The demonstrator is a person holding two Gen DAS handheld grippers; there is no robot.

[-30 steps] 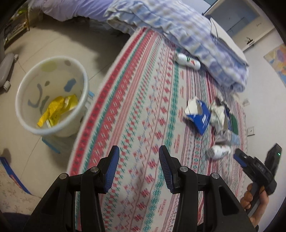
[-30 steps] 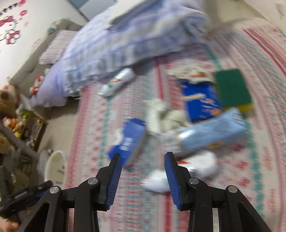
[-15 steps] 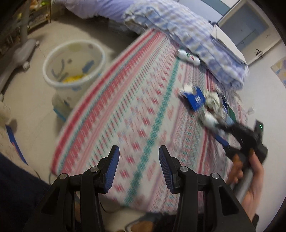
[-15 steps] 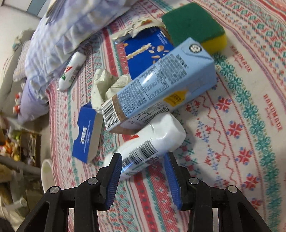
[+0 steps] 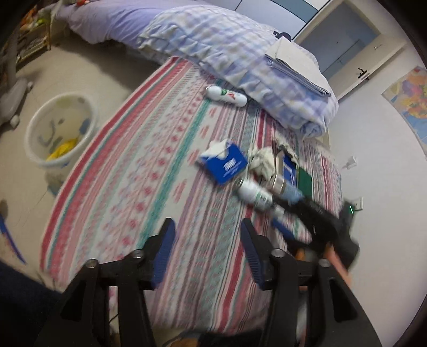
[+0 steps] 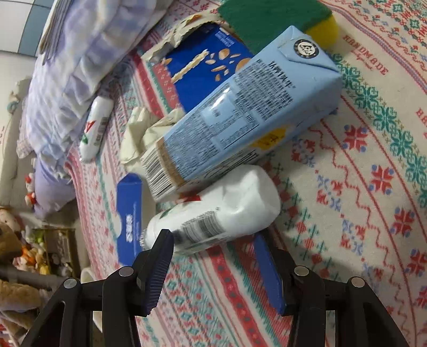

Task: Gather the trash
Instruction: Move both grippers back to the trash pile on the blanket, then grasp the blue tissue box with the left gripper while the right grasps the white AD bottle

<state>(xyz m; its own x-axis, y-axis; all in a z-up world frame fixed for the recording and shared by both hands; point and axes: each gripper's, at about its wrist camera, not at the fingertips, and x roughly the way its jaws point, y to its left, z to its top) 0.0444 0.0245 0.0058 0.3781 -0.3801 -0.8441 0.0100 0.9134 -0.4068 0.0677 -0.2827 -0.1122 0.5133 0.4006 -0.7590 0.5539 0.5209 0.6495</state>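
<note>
A crushed white plastic bottle (image 6: pixel 218 213) lies on the patterned bedspread (image 6: pixel 360 186), touching a light blue carton (image 6: pixel 240 125). My right gripper (image 6: pixel 213 241) is open, its fingertips at either side of the bottle's near end. Behind lie crumpled paper (image 6: pixel 144 133), a blue snack box (image 6: pixel 208 61), a blue tissue box (image 6: pixel 128 216) and a second white bottle (image 6: pixel 96 125). My left gripper (image 5: pixel 206 232) is open and empty over the bedspread (image 5: pixel 149 173). The same bottle (image 5: pixel 253 196) and the right gripper (image 5: pixel 277 216) show in the left wrist view. A white bin (image 5: pixel 58 133) with yellow trash stands on the floor.
A green and yellow sponge (image 6: pixel 277 21) lies behind the carton. A folded plaid quilt (image 5: pixel 234 58) covers the bed's far side. Toys and a shelf (image 6: pixel 50 251) stand beside the bed. A wall (image 5: pixel 373 160) bounds the bed's right side.
My right gripper has come down to the crushed white bottle, which now lies between its open fingertips. My left gripper has pulled back from the bin and swung toward the trash pile.
</note>
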